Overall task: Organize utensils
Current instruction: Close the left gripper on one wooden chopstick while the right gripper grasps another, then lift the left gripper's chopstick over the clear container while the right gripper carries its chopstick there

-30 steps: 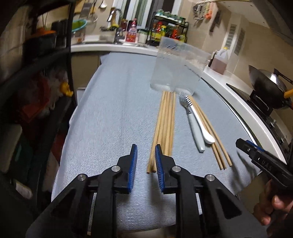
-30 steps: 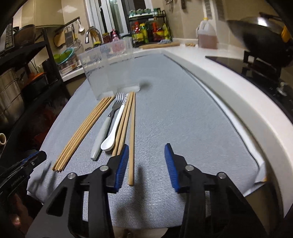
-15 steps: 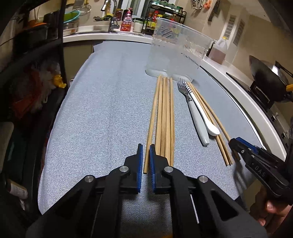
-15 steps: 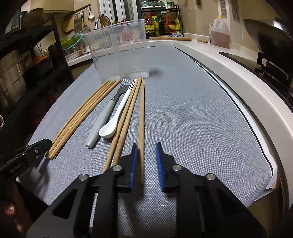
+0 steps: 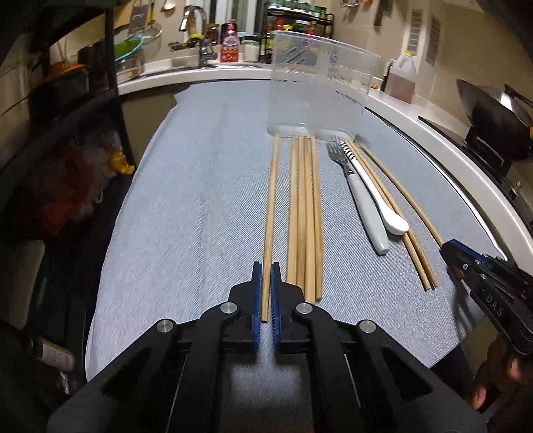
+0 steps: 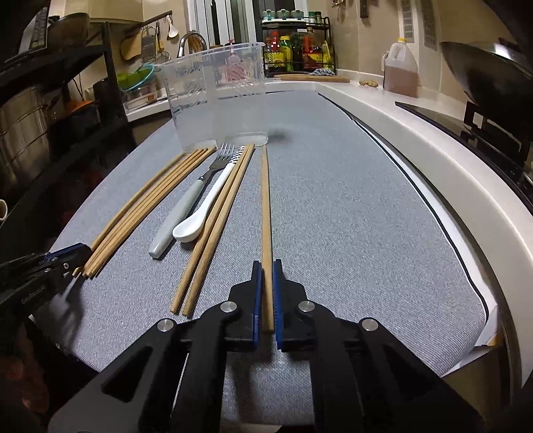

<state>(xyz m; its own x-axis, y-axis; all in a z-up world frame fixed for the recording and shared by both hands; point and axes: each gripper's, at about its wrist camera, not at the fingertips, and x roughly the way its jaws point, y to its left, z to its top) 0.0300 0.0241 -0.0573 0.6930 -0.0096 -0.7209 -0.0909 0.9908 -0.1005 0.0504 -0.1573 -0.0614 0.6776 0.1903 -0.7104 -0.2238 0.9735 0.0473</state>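
Left wrist: chopstick between left hand-held gripper pads.

A grey woven cloth covers the bench, whose pale edge curves along the right. A dark wok sits on the black cooktop. Beyond it stands a jug of brown liquid, near a wire rack of sauce bottles. At far left a black shelf unit stands beside the sink tap and a green bowl.
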